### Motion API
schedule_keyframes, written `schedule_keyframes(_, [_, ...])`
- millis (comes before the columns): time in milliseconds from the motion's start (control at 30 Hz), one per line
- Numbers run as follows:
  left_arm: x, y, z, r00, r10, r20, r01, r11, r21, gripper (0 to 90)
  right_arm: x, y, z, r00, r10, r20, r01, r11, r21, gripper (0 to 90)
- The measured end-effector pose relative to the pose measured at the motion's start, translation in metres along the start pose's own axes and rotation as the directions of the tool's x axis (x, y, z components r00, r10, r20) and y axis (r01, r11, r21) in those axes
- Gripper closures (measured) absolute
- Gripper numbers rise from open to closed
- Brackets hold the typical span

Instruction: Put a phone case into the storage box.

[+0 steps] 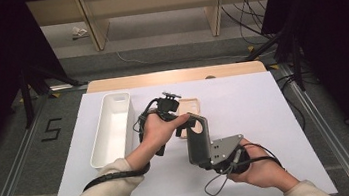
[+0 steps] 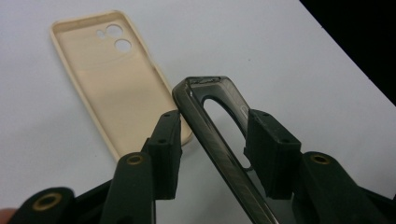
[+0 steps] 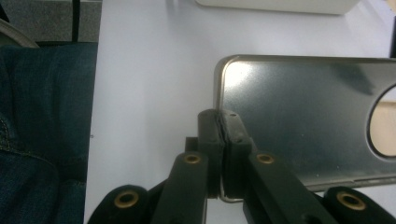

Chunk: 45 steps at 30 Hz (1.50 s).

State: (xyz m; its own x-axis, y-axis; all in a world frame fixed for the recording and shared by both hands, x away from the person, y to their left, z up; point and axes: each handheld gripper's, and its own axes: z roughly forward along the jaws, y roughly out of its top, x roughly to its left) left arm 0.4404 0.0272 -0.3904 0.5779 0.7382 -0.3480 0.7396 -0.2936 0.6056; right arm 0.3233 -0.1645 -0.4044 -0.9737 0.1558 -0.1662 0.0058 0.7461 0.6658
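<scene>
A dark translucent phone case (image 1: 198,140) is held up off the white table, and my right gripper (image 1: 206,162) is shut on its lower edge. In the right gripper view the jaws (image 3: 220,123) pinch the rim of the case (image 3: 299,112) tightly. My left gripper (image 1: 185,123) reaches the case's upper end. In the left gripper view its jaws (image 2: 215,126) straddle the dark case (image 2: 219,154) near the camera cut-out, with a gap still showing at the left pad (image 2: 168,140). A beige phone case (image 2: 112,79) lies open side up on the table behind (image 1: 191,103).
A long white tray (image 1: 98,137) stands on the table to the left of the hands, and its edge shows (image 3: 275,4) in the right gripper view. A person's trouser leg (image 3: 42,130) is beside the table edge. Dark stands and cables flank the table.
</scene>
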Motion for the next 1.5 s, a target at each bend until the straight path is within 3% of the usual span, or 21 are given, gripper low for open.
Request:
schedule_keyframes(133, [0.0, 0.0, -0.001, 0.9998, -0.015, 0.015, 0.015, 0.9998, -0.013, 62.2, 0.0, 0.001, 0.001, 1.0, -0.006, -0.005, 0.006, 1.0, 0.0, 89.0])
schedule_keyframes(267, [-0.001, 0.001, -0.003, 0.9977, -0.055, 0.039, 0.056, 0.9975, -0.043, 68.0, 0.001, 0.0, 0.003, 0.9999, -0.012, -0.005, 0.012, 1.0, 0.012, 89.1])
schedule_keyframes(467, [-0.012, 0.003, -0.008, 0.9941, -0.066, 0.087, 0.074, 0.9931, -0.092, 75.3, 0.001, -0.002, 0.01, 0.9999, -0.012, -0.008, 0.013, 0.999, 0.042, 89.1])
schedule_keyframes(600, [-0.023, 0.004, -0.012, 0.9921, -0.039, 0.119, 0.053, 0.9913, -0.12, 81.2, 0.001, -0.003, 0.014, 0.9999, -0.015, -0.001, 0.015, 0.997, 0.071, 88.9])
schedule_keyframes(800, [-0.032, 0.004, -0.016, 0.9928, 0.022, 0.117, -0.003, 0.987, -0.161, 81.8, -0.002, -0.007, 0.016, 0.9998, 0.001, 0.019, -0.003, 0.996, 0.09, 87.0])
schedule_keyframes(900, [-0.032, 0.003, -0.018, 0.9933, 0.071, 0.092, -0.052, 0.9805, -0.19, 81.8, -0.004, -0.009, 0.016, 0.9984, 0.01, 0.056, -0.015, 0.997, 0.082, 76.7])
schedule_keyframes(933, [-0.031, 0.002, -0.019, 0.9927, 0.08, 0.09, -0.061, 0.9782, -0.198, 81.8, -0.005, -0.01, 0.015, 0.9972, 0.034, 0.066, -0.039, 0.997, 0.073, 70.6])
schedule_keyframes(1067, [-0.025, -0.001, -0.022, 0.9898, 0.124, 0.071, -0.104, 0.9666, -0.234, 81.8, -0.011, -0.015, 0.007, 0.9809, 0.134, 0.141, -0.138, 0.99, 0.019, 52.2])
schedule_keyframes(1167, [-0.019, -0.004, -0.026, 0.9877, 0.14, 0.069, -0.117, 0.9569, -0.266, 81.8, -0.016, -0.018, 0.001, 0.961, 0.205, 0.185, -0.202, 0.979, -0.036, 45.5])
schedule_keyframes(1267, [-0.014, -0.008, -0.029, 0.9871, 0.144, 0.07, -0.12, 0.9538, -0.276, 81.8, -0.02, -0.021, -0.005, 0.9393, 0.265, 0.217, -0.255, 0.964, -0.074, 41.1])
schedule_keyframes(1433, [-0.005, -0.014, -0.035, 0.9858, 0.148, 0.079, -0.116, 0.9406, -0.319, 81.8, -0.023, -0.027, -0.009, 0.9187, 0.312, 0.243, -0.296, 0.95, -0.1, 37.4])
schedule_keyframes(1500, [-0.003, -0.016, -0.036, 0.9844, 0.157, 0.079, -0.122, 0.9351, -0.333, 81.8, -0.024, -0.028, -0.01, 0.9145, 0.319, 0.249, -0.301, 0.947, -0.109, 36.0])
